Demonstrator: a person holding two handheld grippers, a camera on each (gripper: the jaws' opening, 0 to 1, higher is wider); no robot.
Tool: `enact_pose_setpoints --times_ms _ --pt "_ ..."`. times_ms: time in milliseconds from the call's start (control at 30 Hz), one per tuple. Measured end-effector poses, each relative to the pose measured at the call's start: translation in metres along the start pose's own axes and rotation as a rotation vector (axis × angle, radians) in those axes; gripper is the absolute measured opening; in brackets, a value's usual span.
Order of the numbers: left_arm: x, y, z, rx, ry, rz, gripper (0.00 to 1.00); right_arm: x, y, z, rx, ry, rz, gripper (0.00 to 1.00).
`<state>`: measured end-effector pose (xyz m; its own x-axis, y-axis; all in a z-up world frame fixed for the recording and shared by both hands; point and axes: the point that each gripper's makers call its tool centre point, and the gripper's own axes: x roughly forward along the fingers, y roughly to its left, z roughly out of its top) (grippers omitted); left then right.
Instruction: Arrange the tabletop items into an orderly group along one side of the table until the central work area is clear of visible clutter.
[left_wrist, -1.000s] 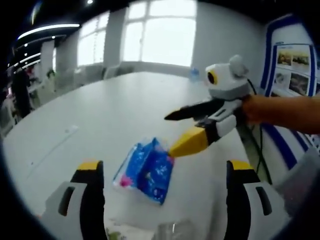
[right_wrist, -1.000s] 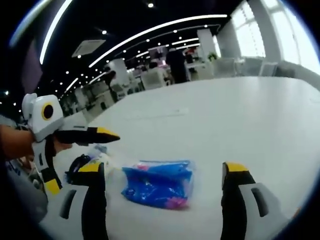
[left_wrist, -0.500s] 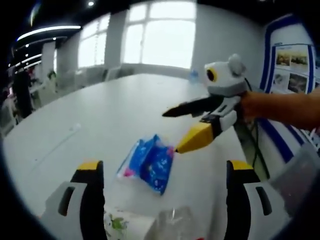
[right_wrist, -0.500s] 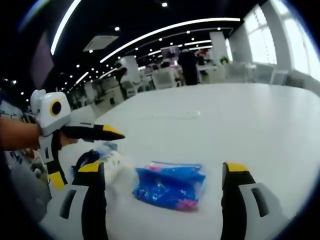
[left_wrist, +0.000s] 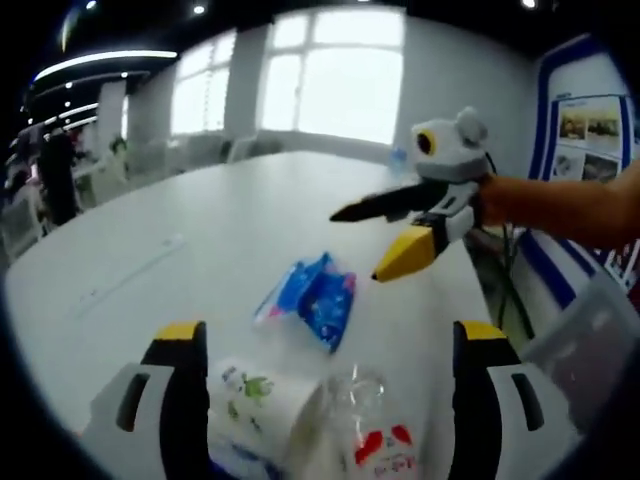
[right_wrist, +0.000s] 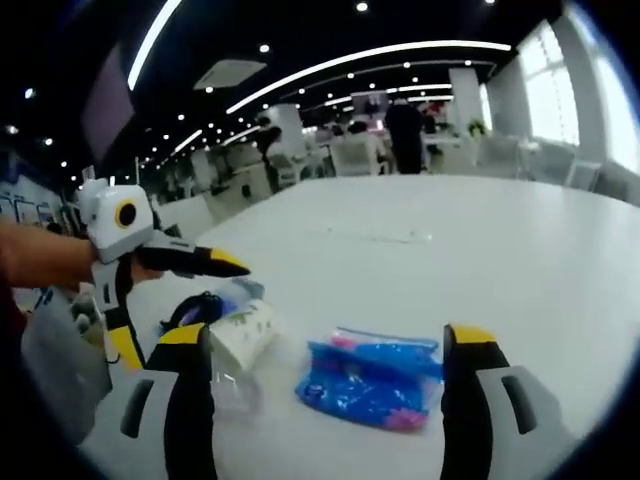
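Observation:
A blue tissue pack (left_wrist: 312, 298) lies on the white table (left_wrist: 180, 230), a little ahead of my left gripper (left_wrist: 330, 332), which stands open and empty. Closer in lie a white pack with green print (left_wrist: 255, 400) and a clear bottle with a red label (left_wrist: 375, 440). My right gripper (left_wrist: 385, 240) reaches in from the right, open, its yellow tip just beyond the blue pack. In the right gripper view the blue pack (right_wrist: 375, 378) lies between the tips of my open right gripper (right_wrist: 330, 335). The white pack (right_wrist: 245, 333) sits to its left, near the open left gripper (right_wrist: 180, 312).
A black and blue object (right_wrist: 195, 308) lies behind the white pack. A translucent plastic bin (left_wrist: 590, 340) stands off the table's edge. The table (right_wrist: 450, 250) stretches wide and bare beyond the items. Desks, chairs and people fill the far room.
Both views have pulled back from the blue pack, which has not moved. The white pack and the clear bottle have come into the left gripper view. Both grippers stay open.

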<state>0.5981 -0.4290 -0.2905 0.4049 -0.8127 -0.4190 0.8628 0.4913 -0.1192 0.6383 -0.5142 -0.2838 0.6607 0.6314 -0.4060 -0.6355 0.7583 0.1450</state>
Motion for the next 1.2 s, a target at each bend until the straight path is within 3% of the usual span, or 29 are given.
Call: enact_pose_setpoints --times_ms 1200 --pt "-0.160 -0.004 -0.058 -0.061 -0.051 0.181 0.98 0.037 0.099 0.005 -0.205 0.060 0.235 0.92"
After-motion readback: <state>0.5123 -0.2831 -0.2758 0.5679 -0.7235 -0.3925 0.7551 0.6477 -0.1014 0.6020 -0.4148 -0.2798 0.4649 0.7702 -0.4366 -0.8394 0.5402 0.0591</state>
